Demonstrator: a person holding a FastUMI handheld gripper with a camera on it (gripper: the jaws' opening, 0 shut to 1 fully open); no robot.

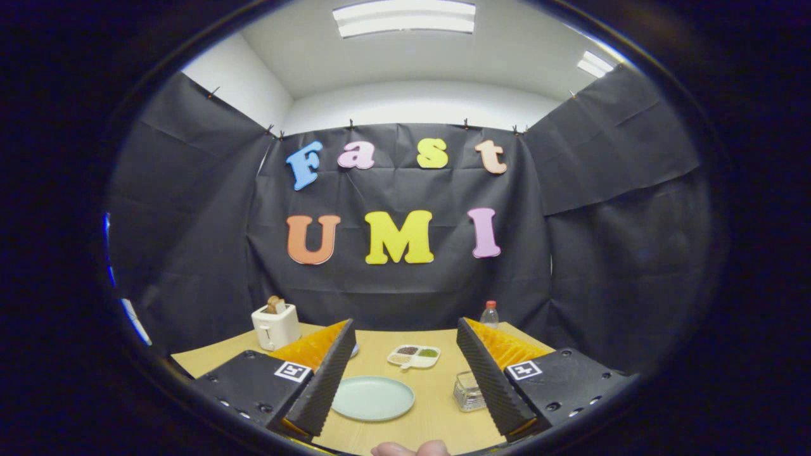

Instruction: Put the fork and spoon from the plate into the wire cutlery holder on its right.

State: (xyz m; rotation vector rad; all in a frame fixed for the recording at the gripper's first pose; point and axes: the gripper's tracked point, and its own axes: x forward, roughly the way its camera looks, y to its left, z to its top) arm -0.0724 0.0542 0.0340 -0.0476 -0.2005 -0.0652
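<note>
My gripper (405, 323) is held open above the near side of a wooden table (437, 421), with nothing between its fingers. A pale green plate (374, 398) lies on the table below and between the fingers, and the left finger (323, 380) hides its left rim. The part of the plate I can see looks plain. To the right of the plate stands the small wire cutlery holder (467, 392), partly behind the right finger (491, 380). I cannot make out what is inside it.
A white divided dish (414, 356) with small portions of food sits beyond the plate. A white toaster (275, 326) with bread stands at the far left, a red-capped bottle (489, 315) at the far right. A person's fingertips (410, 449) show at the near table edge.
</note>
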